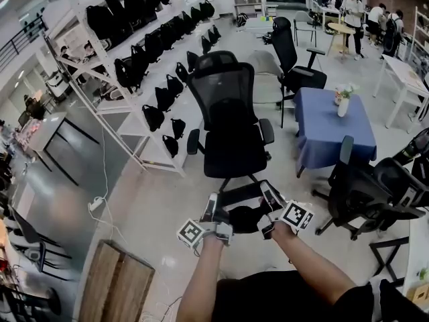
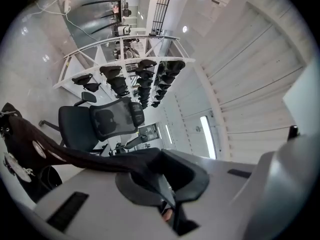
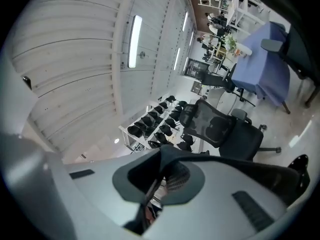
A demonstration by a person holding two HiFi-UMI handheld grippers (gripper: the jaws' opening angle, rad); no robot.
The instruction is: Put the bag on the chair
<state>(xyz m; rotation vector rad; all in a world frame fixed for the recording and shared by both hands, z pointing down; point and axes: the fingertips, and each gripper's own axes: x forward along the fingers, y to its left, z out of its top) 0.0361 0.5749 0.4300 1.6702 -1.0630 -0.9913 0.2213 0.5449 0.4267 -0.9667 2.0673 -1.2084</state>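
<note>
Left gripper (image 1: 213, 204) and right gripper (image 1: 269, 194) are each clamped shut on the black bag (image 1: 244, 219), seemingly by its strap. The bag hangs between them, just short of the chair (image 1: 234, 133).

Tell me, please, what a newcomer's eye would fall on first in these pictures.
The black mesh office chair stands in the middle of the head view. Just below it, the left gripper and the right gripper are both shut on a black bag. At the left, a white rack carries rows of similar black bags.
</note>
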